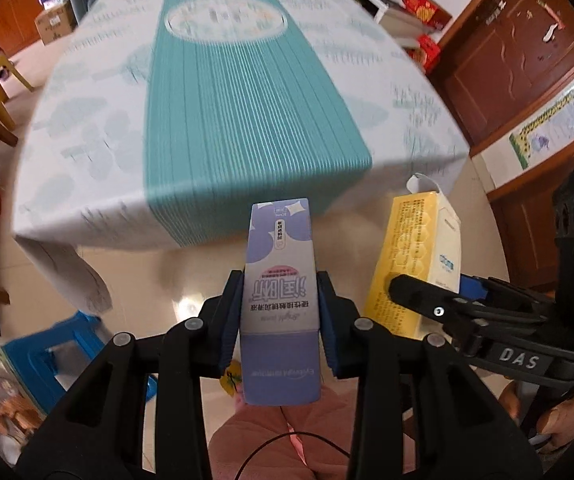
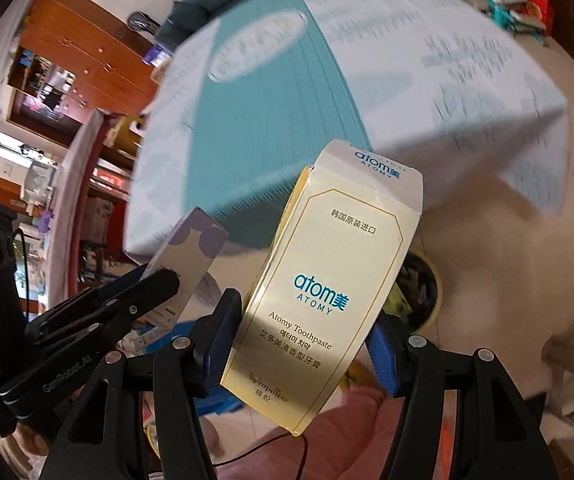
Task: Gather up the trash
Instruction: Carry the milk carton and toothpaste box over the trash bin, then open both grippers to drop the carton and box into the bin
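Observation:
My left gripper (image 1: 281, 312) is shut on a purple and grey carton (image 1: 279, 280), held upright above the floor in front of the table. My right gripper (image 2: 301, 344) is shut on a cream and gold Atomy toothpaste box (image 2: 327, 280), tilted to the right. In the left wrist view the toothpaste box (image 1: 411, 256) and right gripper (image 1: 427, 292) sit just to the right. In the right wrist view the purple carton (image 2: 191, 256) and left gripper (image 2: 143, 292) sit to the left. A round bin (image 2: 427, 292) with dark contents shows on the floor behind the toothpaste box.
A table with a white and teal cloth (image 1: 215, 112) fills the view ahead. A blue stool (image 1: 47, 348) stands on the floor at the left. Wooden doors (image 1: 519, 60) and stacked boxes (image 1: 423, 12) are at the right. A pink-clad leg (image 1: 295, 436) is below the grippers.

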Available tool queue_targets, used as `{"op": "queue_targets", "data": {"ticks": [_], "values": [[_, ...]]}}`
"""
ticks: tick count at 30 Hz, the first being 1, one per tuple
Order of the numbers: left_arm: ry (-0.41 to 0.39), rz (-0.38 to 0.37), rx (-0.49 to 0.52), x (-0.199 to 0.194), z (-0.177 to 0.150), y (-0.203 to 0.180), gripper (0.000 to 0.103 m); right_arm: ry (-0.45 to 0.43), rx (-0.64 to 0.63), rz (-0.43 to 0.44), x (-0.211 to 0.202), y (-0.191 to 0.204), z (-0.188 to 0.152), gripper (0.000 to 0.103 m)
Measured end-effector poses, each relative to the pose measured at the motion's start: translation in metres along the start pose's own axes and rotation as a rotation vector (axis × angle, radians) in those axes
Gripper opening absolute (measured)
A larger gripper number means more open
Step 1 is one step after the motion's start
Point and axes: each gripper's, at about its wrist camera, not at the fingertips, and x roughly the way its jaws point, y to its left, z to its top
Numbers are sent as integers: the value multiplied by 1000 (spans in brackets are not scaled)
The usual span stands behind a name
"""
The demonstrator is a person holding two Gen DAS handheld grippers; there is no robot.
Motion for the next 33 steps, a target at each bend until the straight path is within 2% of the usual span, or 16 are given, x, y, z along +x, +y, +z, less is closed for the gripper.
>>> {"op": "queue_targets", "data": {"ticks": [5,13,22,25,27,28,29,32,33], "values": [[66,-13,-24,54,-29,-8,31,91,22,-45,51,-48,-28,59],[136,34,-21,166,-58,-6,31,194,77,-96,158,-125,-59,59],[195,29,-17,287,-79,-8,31,252,96,-91,260,-173,-71,60],[208,30,-26,315,-79,-8,32,276,108,-82,284,-184,-68,65],[225,41,-36,329,-80,-6,33,276,110,-103,294,-190,-63,75],[227,46,-37,334,-80,-4,39,261,105,-118,297,-193,-62,86],[226,50,-39,337,-79,-2,53,252,101,-125,299,-191,-60,89],[206,74,-42,340,-80,4,71,229,95,-134,303,-191,-58,89],[203,80,-46,340,-81,8,73,222,97,-135,301,-191,-59,89]]}}
